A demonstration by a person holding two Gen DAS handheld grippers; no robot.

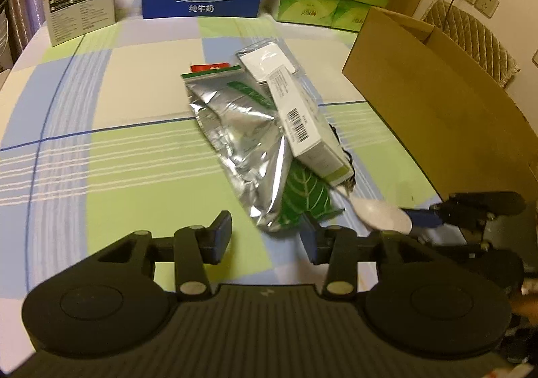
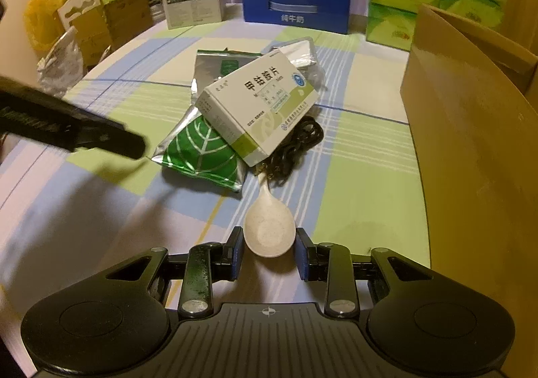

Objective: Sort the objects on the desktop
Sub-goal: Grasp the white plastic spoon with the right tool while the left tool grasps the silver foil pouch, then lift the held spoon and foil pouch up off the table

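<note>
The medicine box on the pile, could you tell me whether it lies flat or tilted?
Tilted. The medicine box leans across the foil pouch and black cord, its near end lower.

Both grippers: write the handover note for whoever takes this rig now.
Right gripper: open, jaws either side of the bowl of the cream plastic spoon, not clamped.
Left gripper: open, empty, hovering near the silver-and-green foil pouch.
Pile mid-table: white-and-green medicine box atop the pouch, black cord beneath, spoon handle tucked under the box.
Brown cardboard box stands to the right.
Done: nothing visibly sorted. Left: everything.
</note>
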